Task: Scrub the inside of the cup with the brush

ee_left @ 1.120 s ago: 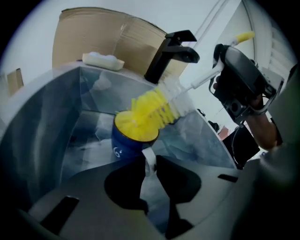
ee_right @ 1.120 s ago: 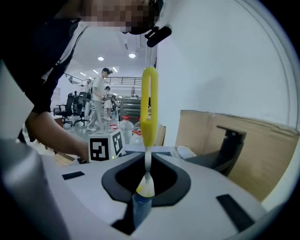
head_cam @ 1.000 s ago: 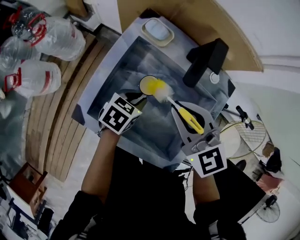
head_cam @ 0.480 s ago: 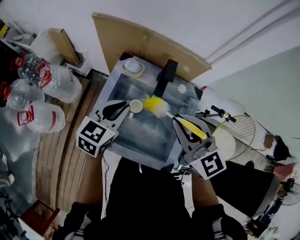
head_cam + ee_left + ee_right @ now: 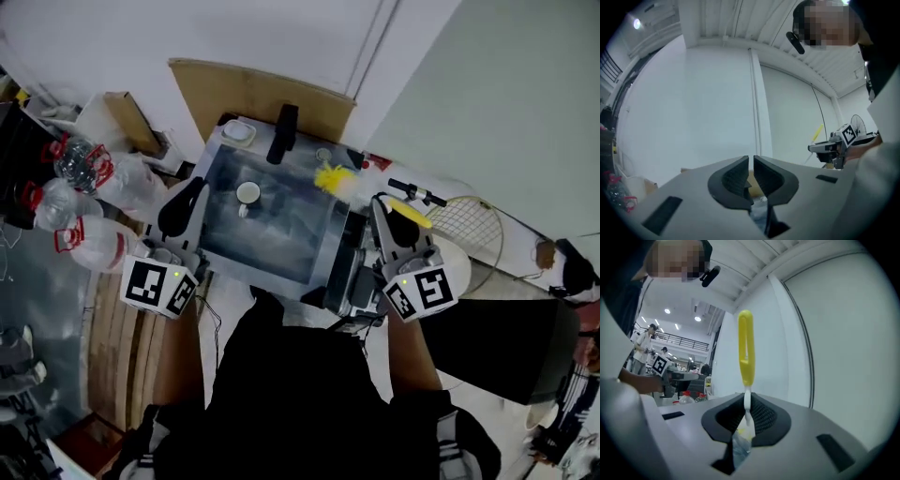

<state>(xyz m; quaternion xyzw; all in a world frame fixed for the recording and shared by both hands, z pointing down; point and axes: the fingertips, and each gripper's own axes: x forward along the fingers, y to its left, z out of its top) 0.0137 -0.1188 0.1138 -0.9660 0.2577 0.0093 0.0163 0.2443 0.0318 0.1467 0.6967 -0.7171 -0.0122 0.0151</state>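
Note:
A small white cup [image 5: 247, 193] stands alone on the floor of the steel sink [image 5: 309, 264]. My left gripper [image 5: 194, 186] hovers over the sink's left rim, apart from the cup. Its jaws [image 5: 751, 161] are closing, a thin gap is left, and nothing is between them. My right gripper [image 5: 379, 201] is over the sink's right edge, shut on the yellow brush [image 5: 332, 177], whose bristle head points toward the sink's back right corner. In the right gripper view the brush [image 5: 746, 350] rises from between the pads of the gripper [image 5: 746, 401].
A black faucet [image 5: 284, 132] stands at the sink's back edge, with a small white dish [image 5: 236, 131] at its back left corner. Water bottles [image 5: 77, 167] lie on the floor to the left. A wooden board [image 5: 253, 94] leans behind the sink, and a wire grille [image 5: 473, 223] sits to the right.
Both grippers have drawn back out of the sink. The left one has let go of the cup and moved left. The brush has come out of the cup and moved right.

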